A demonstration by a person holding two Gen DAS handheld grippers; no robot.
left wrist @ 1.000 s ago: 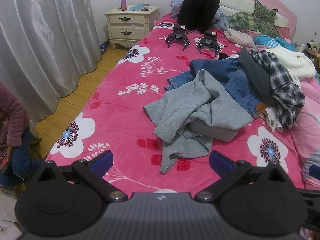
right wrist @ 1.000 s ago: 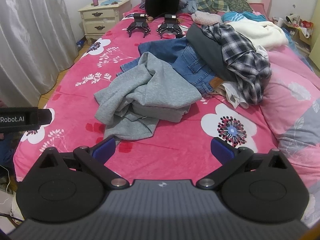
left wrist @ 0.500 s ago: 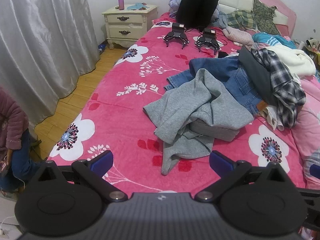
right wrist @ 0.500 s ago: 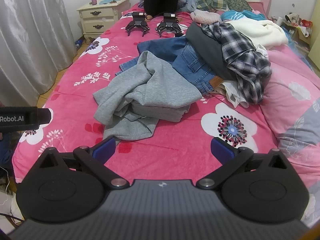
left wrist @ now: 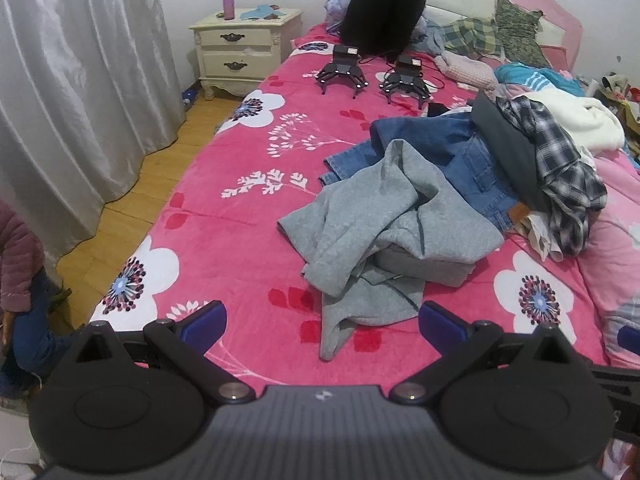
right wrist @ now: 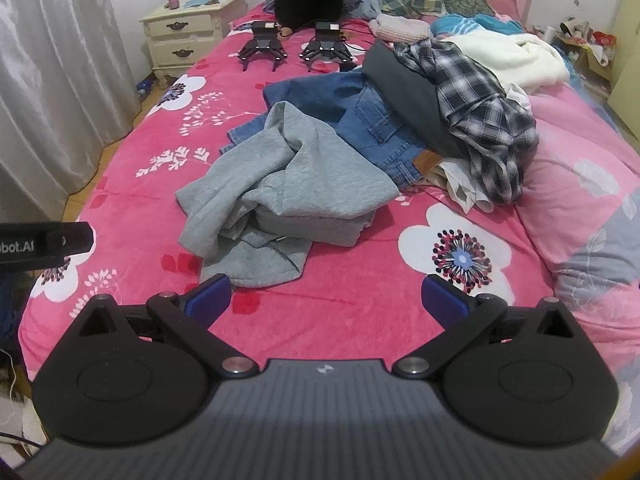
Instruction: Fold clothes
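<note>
Left gripper (left wrist: 322, 322) and right gripper (right wrist: 326, 296) gape wide (both empty), held level.

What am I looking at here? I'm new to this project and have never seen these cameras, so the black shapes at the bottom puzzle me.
There is no robot arm: a person holds a handheld gripper in each hand, and each carries a fisheye camera looking forward along its two fingers. One picture comes from the left gripper, the other from the right gripper. The black shapes are the gripper bodies; the blue pads are the fingers. Both are open and hold nothing.

Ahead is a bed with a pink flowered blanket. On it lie a crumpled grey sweatshirt, blue jeans, a plaid shirt and more clothes. Two spare grippers rest near a person sitting at the headboard.
</note>
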